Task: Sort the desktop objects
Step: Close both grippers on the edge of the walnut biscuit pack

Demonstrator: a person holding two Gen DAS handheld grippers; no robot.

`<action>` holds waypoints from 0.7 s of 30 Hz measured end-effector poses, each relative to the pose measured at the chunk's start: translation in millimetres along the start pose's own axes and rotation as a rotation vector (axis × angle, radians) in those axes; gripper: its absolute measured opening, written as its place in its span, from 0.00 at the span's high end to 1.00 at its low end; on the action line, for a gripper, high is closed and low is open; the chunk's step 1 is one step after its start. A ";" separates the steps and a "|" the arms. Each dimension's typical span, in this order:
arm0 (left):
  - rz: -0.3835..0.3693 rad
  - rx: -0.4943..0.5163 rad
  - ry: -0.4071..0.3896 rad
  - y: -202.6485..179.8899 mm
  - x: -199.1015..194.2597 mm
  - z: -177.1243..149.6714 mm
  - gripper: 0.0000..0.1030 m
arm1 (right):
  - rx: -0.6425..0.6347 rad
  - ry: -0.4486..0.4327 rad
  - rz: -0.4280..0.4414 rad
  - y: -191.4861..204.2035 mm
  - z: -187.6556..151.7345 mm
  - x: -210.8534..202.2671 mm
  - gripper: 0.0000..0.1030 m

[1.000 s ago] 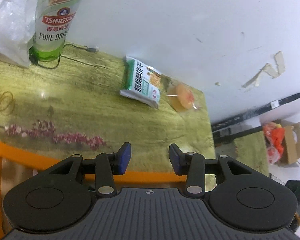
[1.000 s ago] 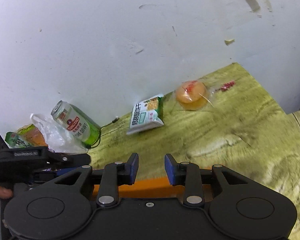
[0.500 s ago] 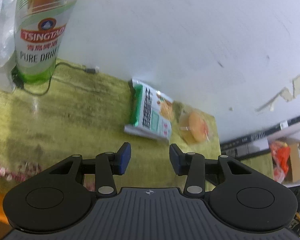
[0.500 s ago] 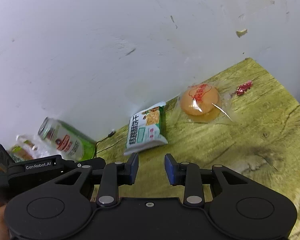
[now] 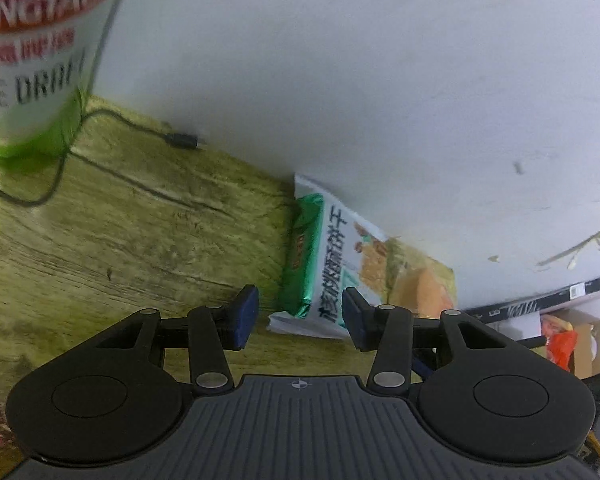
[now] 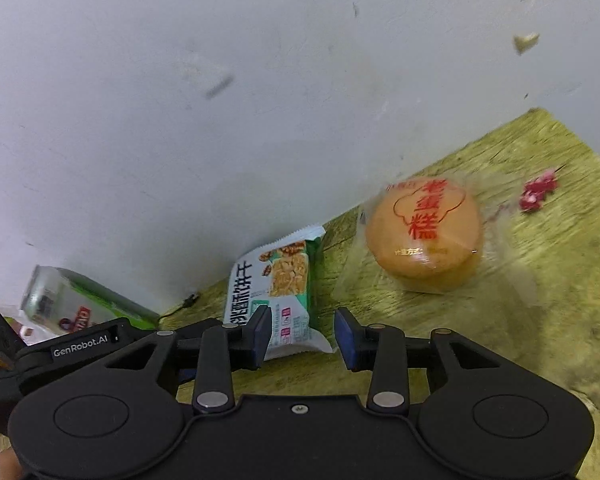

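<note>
At the far left of the table (image 5: pixel 112 248), against the wall (image 5: pixel 340 80), stands one green-and-white beer can (image 5: pixel 28 60), with a black cable (image 5: pixel 100 120) looping from its foot along the back edge. Right of it, also at the back edge, lies one green-and-white snack packet (image 5: pixel 324 264). The left gripper (image 5: pixel 300 316) points at the packet's near end, jaws opening, the packet ahead of the pads and not pressed. Just beside the packet sits one round orange cake in clear wrap (image 6: pixel 424 232). The right gripper (image 6: pixel 300 332) has its jaws opening with nothing clamped, the packet's near corner just beyond its pads and the cake further right. One small red scrap (image 6: pixel 538 194) lies near the right edge.
</note>
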State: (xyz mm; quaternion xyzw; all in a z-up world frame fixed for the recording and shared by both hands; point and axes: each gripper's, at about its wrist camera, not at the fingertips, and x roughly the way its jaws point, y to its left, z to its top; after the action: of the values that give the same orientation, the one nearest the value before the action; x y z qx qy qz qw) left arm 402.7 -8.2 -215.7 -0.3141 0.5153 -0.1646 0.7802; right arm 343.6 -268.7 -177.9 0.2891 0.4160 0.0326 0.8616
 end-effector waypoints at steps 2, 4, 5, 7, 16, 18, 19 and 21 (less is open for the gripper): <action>-0.026 -0.009 -0.005 2.2 2.2 -0.6 0.57 | 0.020 0.020 0.007 -3.9 -0.8 9.7 0.66; -0.021 0.013 0.001 1.0 3.9 -0.3 0.64 | 0.024 0.027 -0.002 -6.5 -3.0 15.9 0.65; -0.020 0.016 0.008 1.5 5.4 -0.2 0.67 | 0.037 0.020 0.011 -8.9 -4.4 16.9 0.65; -0.036 0.006 0.014 2.8 5.9 -0.4 0.70 | 0.048 0.022 0.018 -10.7 -5.1 17.7 0.66; -0.049 0.011 0.013 -0.5 -2.6 -2.6 0.79 | 0.014 0.012 0.014 -2.2 -12.4 8.5 0.84; -0.049 0.016 0.009 -0.7 -6.3 -3.7 0.80 | 0.026 0.016 0.027 -4.6 -15.2 6.8 0.84; -0.053 0.017 0.009 -1.0 -8.4 -4.8 0.80 | 0.036 0.017 0.037 -5.9 -16.8 4.9 0.84; -0.060 0.017 0.009 -1.6 -12.5 -7.1 0.81 | 0.043 0.017 0.051 -6.4 -20.5 -0.2 0.85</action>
State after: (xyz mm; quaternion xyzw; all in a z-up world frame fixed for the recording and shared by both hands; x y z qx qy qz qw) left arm 391.1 -4.4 -207.8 -0.3219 0.5078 -0.1939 0.7752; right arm 327.2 -264.4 -191.1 0.3178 0.4165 0.0478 0.8504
